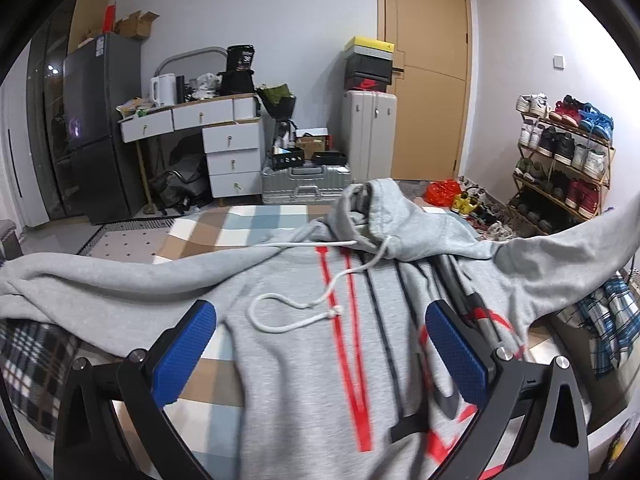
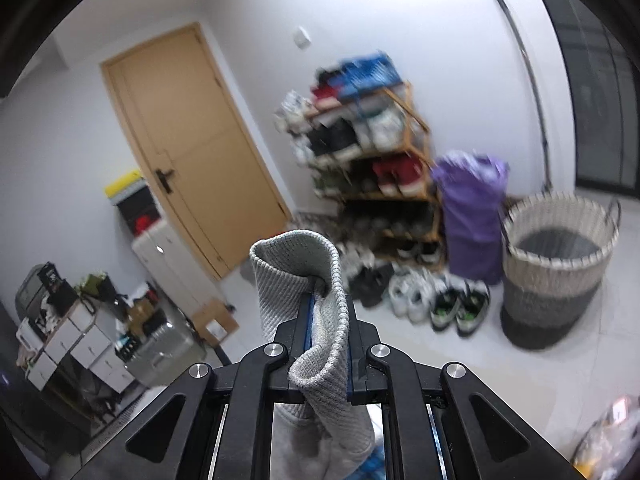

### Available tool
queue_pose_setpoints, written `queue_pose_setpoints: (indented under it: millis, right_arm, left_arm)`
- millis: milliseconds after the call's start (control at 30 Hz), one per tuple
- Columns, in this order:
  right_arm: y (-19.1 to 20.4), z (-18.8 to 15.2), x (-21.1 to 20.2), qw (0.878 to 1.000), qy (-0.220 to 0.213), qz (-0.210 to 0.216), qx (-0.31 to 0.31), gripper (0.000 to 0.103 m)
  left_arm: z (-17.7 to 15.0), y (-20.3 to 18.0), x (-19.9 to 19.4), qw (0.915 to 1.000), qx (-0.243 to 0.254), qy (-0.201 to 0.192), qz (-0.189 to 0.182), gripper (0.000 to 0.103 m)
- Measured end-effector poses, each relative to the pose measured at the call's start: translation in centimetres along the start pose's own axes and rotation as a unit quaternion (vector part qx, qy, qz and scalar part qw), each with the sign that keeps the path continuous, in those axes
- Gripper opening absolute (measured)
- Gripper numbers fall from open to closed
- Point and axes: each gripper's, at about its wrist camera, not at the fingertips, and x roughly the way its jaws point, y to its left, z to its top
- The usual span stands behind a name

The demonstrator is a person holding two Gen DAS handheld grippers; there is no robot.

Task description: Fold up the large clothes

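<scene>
1. The grey hoodie [image 1: 304,320] lies spread face up on a checked blanket [image 1: 224,232], its hood [image 1: 384,216] bunched at the far end and a white drawstring [image 1: 288,312] looped over the red and black print on its chest.
2. One sleeve [image 1: 568,256] rises off to the right edge of the left wrist view, pulled up off the blanket; the other sleeve lies flat to the left.
3. The right gripper [image 2: 326,308] is clenched on a ribbed grey cuff [image 2: 300,280], which curls over its fingertips. It points out at the room, toward a shoe rack [image 2: 368,168] and a woven basket [image 2: 560,268].
4. The left gripper [image 1: 320,344] hovers over the chest with its jaws released and wide apart, nothing between the blue pads [image 1: 188,344].
5. The step in hand looks like the first sleeve fold: cuff gripped and raised.
6. Next, the cuff probably needs carrying across the chest and laying flat, while the left gripper may have to pin the body so that it does not drag.
</scene>
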Motion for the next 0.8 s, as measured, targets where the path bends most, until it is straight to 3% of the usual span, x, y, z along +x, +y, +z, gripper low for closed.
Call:
queue_pose_setpoints:
  millis: [167,333,467,567,667,800]
  right_arm:
    - [10.8,2.4,-5.0,0.995,-0.061,0.054,-0.06,0.011]
    - [21.7,0.7,-9.0,0.98,-0.096,0.106,-0.138,0.01]
    - [28.2,-0.5,-11.3,0.97,-0.113,0.154,-0.15,0.011]
    - [32.8,-3.6,-11.5,0.958,-0.085,0.206,-0.178,0.011]
    - [37.6,-10.1,-10.4,0.937,-0.021,0.261,-0.231,0.011]
    - [43.7,-22.9,-6.4,0.889,0.093,0.307,-0.327,0.011]
  left_arm:
    - [0.2,2.3,-0.3,0.9996,-0.028,0.004,0.0,0.102]
    - [0.5,3.7,-1.4,0.9989,-0.045,-0.014,0.001,0.102]
    - [0.3,4.7,-2.0,0.9989,-0.042,-0.021,0.005,0.102]
    - [0.5,6.0,-2.5,0.998,-0.056,-0.027,0.006,0.102]
    - [0.8,7.4,-3.0,0.9959,-0.082,-0.039,0.01,0.102]
    - [0.9,8.9,-3.9,0.9924,-0.107,-0.058,0.02,0.102]
